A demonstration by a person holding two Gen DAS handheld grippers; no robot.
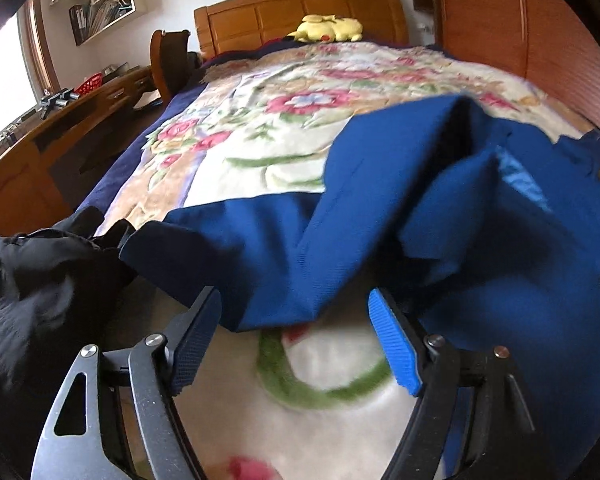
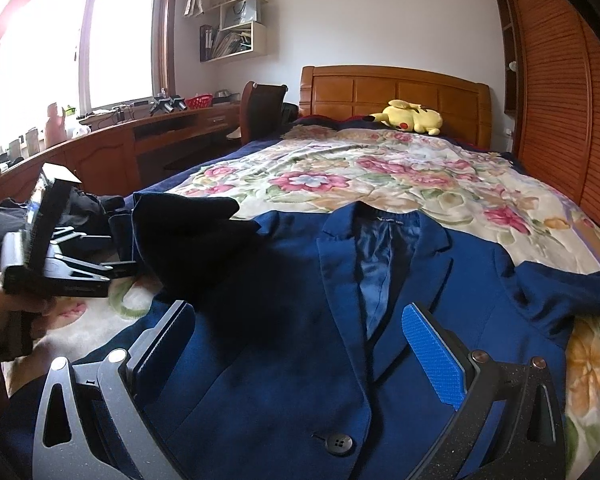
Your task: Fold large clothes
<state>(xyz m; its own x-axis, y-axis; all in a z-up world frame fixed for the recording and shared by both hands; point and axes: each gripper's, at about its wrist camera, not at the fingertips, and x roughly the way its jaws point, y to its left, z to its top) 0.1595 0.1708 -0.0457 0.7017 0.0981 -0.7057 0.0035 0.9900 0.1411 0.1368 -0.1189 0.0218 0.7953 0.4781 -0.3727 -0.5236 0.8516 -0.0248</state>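
A blue suit jacket (image 2: 300, 320) lies face up on the flowered bedspread (image 2: 380, 168), collar toward the headboard, one dark button (image 2: 339, 443) near me. Its left sleeve (image 2: 188, 236) is folded across the chest. My right gripper (image 2: 300, 344) is open and hovers just above the jacket's front. My left gripper (image 1: 296, 312) is open and empty, low over the bedspread at the sleeve's edge (image 1: 276, 280). In the left wrist view the jacket (image 1: 480, 220) is bunched to the right. The left gripper body also shows in the right wrist view (image 2: 56, 256), held by a hand.
A pile of black clothes (image 1: 32, 300) lies at the bed's left corner. A yellow plush toy (image 2: 410, 117) sits by the wooden headboard (image 2: 396, 92). A wooden desk (image 2: 140, 144) and chair (image 2: 260, 108) stand left of the bed, a slatted wardrobe (image 2: 560, 100) on the right.
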